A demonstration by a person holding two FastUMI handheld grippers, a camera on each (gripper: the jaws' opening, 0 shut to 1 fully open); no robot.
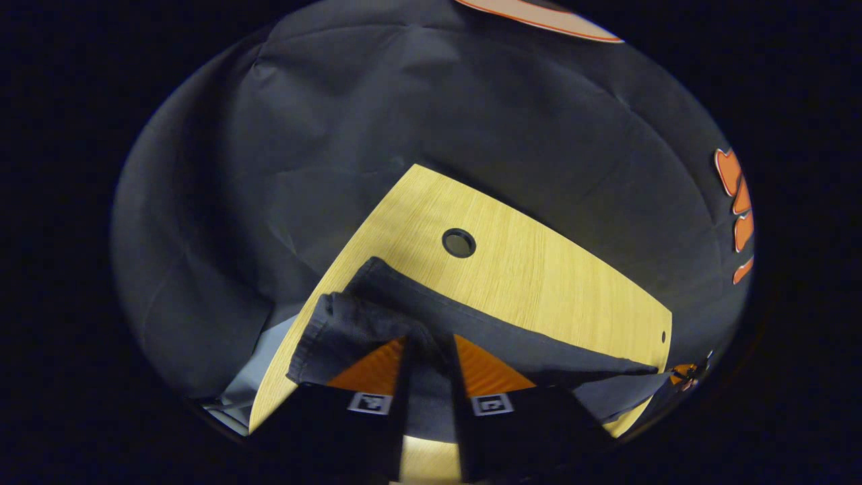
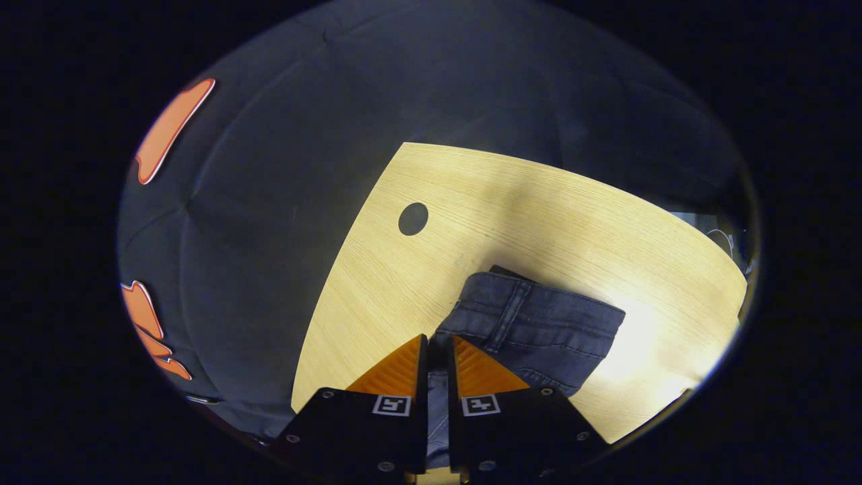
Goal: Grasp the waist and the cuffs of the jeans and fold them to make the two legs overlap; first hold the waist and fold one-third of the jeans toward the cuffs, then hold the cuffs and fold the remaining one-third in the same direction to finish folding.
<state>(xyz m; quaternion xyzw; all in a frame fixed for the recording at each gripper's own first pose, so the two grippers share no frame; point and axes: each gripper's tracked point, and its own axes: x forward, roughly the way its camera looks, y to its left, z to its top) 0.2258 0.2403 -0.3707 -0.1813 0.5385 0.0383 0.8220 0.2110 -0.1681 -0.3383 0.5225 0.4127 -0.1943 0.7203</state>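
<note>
Dark blue jeans (image 1: 498, 330) lie across the light wooden table (image 1: 552, 269). In the left gripper view the cuff end (image 1: 337, 330) is bunched and lifted, and my left gripper (image 1: 431, 340) is shut on that cloth, which runs down between the orange fingers (image 1: 374, 370). A strip of denim stretches right toward the other gripper (image 1: 687, 374) at the table's edge. In the right gripper view the waist with its belt loop (image 2: 532, 323) lies just ahead, and my right gripper (image 2: 438, 339) is shut on its near edge, with a thin fold of denim between the fingers (image 2: 481, 374).
A round cable hole (image 1: 458, 242) (image 2: 413, 219) pierces the tabletop beyond the jeans. The black booth cloth hangs behind the table's curved far edge (image 2: 539, 165). Bare wood (image 2: 660, 289) stretches to the right of the waist.
</note>
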